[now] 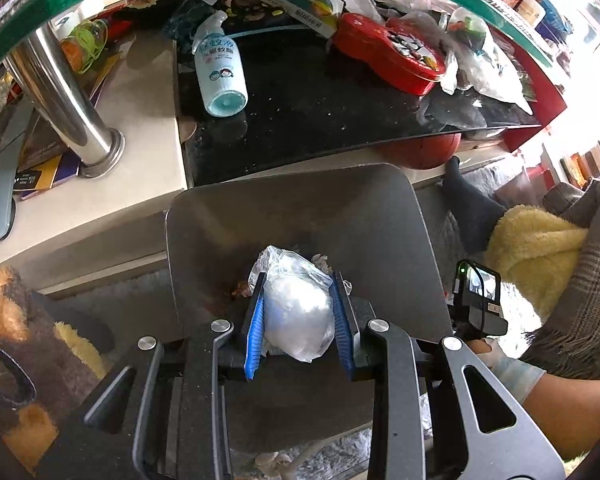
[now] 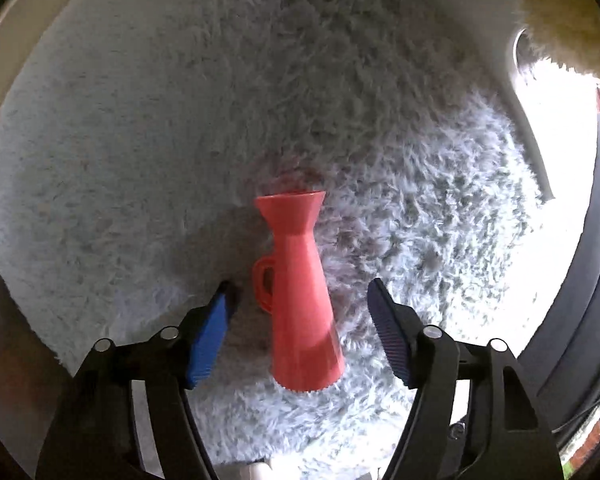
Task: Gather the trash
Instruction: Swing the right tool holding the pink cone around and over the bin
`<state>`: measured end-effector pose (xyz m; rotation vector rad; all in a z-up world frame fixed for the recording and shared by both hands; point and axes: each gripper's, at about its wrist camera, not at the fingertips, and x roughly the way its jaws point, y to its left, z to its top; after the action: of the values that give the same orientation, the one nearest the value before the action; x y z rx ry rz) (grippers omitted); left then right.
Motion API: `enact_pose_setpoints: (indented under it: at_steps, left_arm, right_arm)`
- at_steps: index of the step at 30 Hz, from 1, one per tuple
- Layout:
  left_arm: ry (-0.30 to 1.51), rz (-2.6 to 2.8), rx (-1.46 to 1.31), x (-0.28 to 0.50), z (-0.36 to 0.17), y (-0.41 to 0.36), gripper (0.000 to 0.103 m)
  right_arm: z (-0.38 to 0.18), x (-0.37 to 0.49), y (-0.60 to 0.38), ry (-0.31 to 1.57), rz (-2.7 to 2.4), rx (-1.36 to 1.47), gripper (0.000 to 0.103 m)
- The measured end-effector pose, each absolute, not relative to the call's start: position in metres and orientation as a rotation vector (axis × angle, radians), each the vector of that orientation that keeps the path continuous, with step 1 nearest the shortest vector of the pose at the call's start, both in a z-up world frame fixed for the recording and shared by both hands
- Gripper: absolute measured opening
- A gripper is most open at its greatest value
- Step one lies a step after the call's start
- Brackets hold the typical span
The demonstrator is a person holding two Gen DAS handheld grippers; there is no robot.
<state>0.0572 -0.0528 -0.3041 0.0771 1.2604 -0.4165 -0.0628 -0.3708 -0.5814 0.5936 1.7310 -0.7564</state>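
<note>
My left gripper (image 1: 299,280) is shut on a crumpled clear plastic bag (image 1: 296,312), its blue pads (image 1: 256,332) pressing both sides. Right under it stands a grey bin (image 1: 300,208) with some debris at the bottom. In the right wrist view a red plastic jug-shaped piece (image 2: 300,300) with a small handle lies on a shaggy grey rug (image 2: 180,120). My right gripper (image 2: 300,286) points down at it and is open. The red piece lies between the two fingers, with a gap on each side.
Beyond the bin is a low table with a black glass top (image 1: 320,112) carrying a spray bottle (image 1: 220,68), a red tin (image 1: 392,52), boxes and plastic bags. A steel leg (image 1: 72,112) stands left. A sock-clad foot (image 1: 468,200), yellow fleece (image 1: 540,248) and a gloved hand (image 1: 508,364) are at the right.
</note>
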Motion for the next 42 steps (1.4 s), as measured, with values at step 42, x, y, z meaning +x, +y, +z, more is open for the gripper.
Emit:
enact_pose_setpoints:
  at_steps: [42]
  left_arm:
    - [1.166,-0.374,0.043,0.036,-0.28,-0.023,0.028]
  right_arm:
    - [-0.284,0.01,-0.255,1.291,-0.047,0.397,0.032]
